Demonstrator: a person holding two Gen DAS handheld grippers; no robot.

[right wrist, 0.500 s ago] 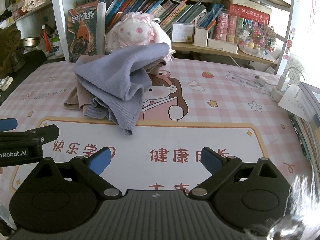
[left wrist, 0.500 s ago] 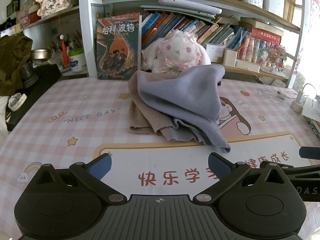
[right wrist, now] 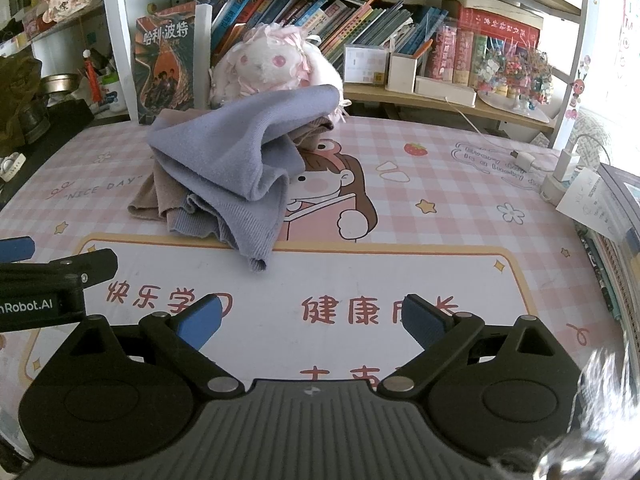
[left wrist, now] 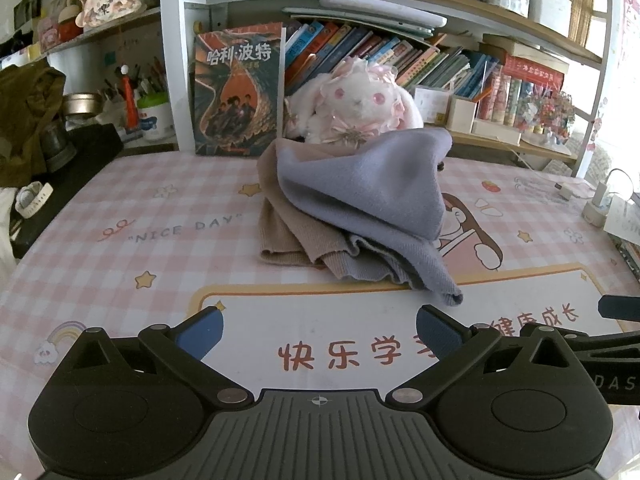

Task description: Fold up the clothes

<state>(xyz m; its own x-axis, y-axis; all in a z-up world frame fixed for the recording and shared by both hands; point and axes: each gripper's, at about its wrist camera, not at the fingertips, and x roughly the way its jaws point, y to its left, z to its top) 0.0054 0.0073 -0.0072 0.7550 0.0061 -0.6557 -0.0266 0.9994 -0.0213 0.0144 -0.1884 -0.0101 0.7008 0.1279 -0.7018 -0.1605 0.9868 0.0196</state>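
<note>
A crumpled pile of knit clothes lies on the pink checked desk mat (left wrist: 120, 256): a lavender garment (left wrist: 372, 196) draped over a beige one (left wrist: 284, 232). The same lavender garment (right wrist: 240, 160) and beige one (right wrist: 148, 200) show in the right wrist view. My left gripper (left wrist: 318, 332) is open and empty, low over the mat just in front of the pile's near tip. My right gripper (right wrist: 312, 320) is open and empty, to the right of the left one and short of the pile. The left gripper's side (right wrist: 52, 280) shows at the right view's left edge.
A white plush rabbit (left wrist: 356, 108) sits right behind the pile, against a bookshelf (left wrist: 440, 64). A standing book (left wrist: 236, 92) is to its left. A charger and cable (right wrist: 564, 168) and papers (right wrist: 600, 200) lie at the mat's right side. Dark items (left wrist: 52, 148) crowd the left edge.
Both grippers stay open and have barely shifted. The clothes pile has not moved.
</note>
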